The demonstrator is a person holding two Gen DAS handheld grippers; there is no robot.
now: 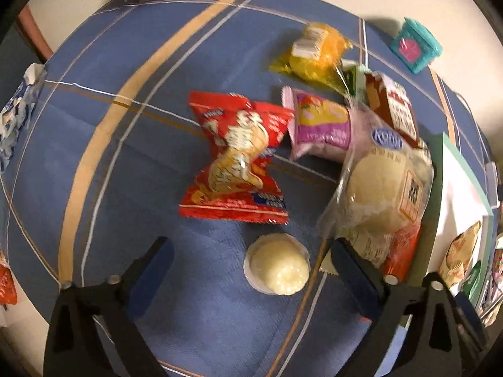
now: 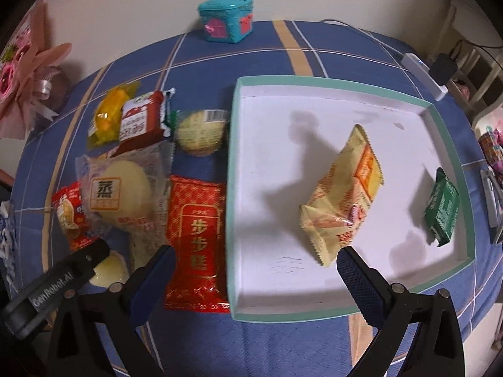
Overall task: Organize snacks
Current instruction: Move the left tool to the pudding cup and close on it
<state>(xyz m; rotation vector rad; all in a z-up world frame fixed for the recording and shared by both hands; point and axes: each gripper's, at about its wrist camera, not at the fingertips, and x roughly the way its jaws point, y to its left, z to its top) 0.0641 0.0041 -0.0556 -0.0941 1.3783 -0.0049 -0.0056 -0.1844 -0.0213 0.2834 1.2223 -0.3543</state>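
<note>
My left gripper (image 1: 251, 251) hangs open just above the blue tablecloth, with a pale jelly cup (image 1: 276, 267) lying between its fingers, nearer the right one and untouched. Beyond it lie a red snack bag (image 1: 235, 163), a purple packet (image 1: 320, 125), a yellow packet (image 1: 317, 50) and a clear-wrapped steamed bun (image 1: 383, 182). My right gripper (image 2: 256, 257) is open and empty over the near left edge of the teal-rimmed white tray (image 2: 234, 157). The tray holds a cream-yellow packet (image 2: 342, 194) and a green packet (image 2: 441, 207). A long red packet (image 2: 195, 238) lies left of the tray.
A teal gift-style box (image 2: 228, 20) stands at the table's far edge. A pink flower bouquet (image 2: 28, 94) sits far left, a white power strip (image 2: 424, 72) with cables far right. A blue-and-white wrapper (image 1: 15, 119) lies at the left table edge.
</note>
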